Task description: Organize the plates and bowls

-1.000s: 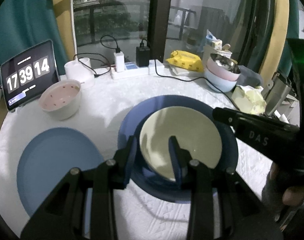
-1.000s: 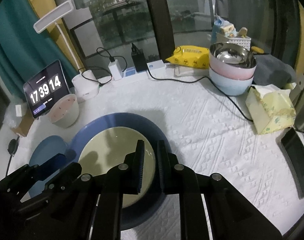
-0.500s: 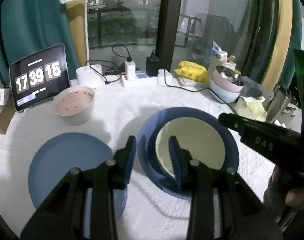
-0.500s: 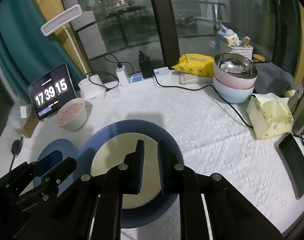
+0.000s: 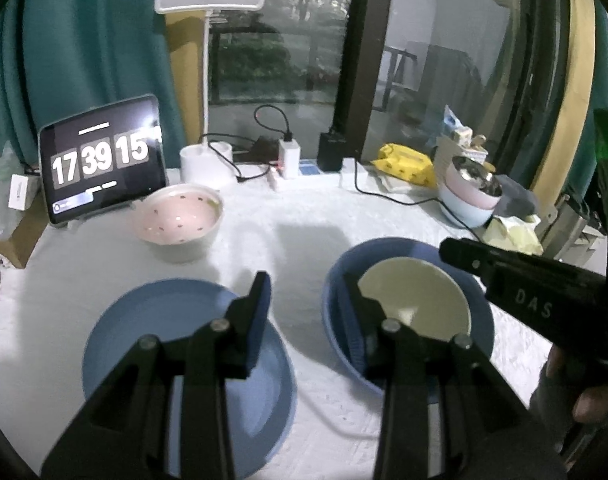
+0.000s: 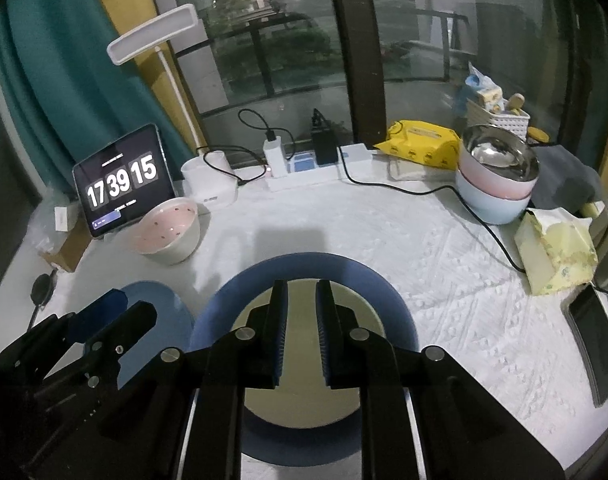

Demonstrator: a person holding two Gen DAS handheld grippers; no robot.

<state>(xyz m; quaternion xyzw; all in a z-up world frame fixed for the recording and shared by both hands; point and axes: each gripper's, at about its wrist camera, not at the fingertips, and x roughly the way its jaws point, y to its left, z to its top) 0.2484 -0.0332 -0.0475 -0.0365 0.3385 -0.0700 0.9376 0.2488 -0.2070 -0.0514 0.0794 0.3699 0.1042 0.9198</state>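
Both hand-held grippers hang over the table and hold nothing. The left hand-held gripper (image 5: 304, 312) is partly open, with only air between its fingers. The right hand-held gripper (image 6: 300, 328) has its fingers close together with a thin gap, so it is as good as closed, and nothing sits in the gap.

The step in hand looks like a pause between plates. A small cream plate (image 5: 420, 300) already lies inside a big blue plate (image 5: 408, 252), near the front edge of the table, toward the right. A second blue plate (image 5: 152, 344) lies alone near the front left. A pink bowl (image 5: 180, 216) sits alone toward the back left, just in front of a clock screen (image 5: 100, 156). Three bowls (image 6: 496, 176) are stacked near the back right edge, with a shiny metal one on top.

I think the next move is to fetch the lone blue plate or the pink bowl. For the plate, the left gripper would have to come down low and slip a finger under the rim, since the plate lies flat on the soft white cloth. For the bowl, the fingers would have to open wider to pinch its wall.

The plates look smooth, round and shallow. The pink bowl is white outside, with small dark dots inside.
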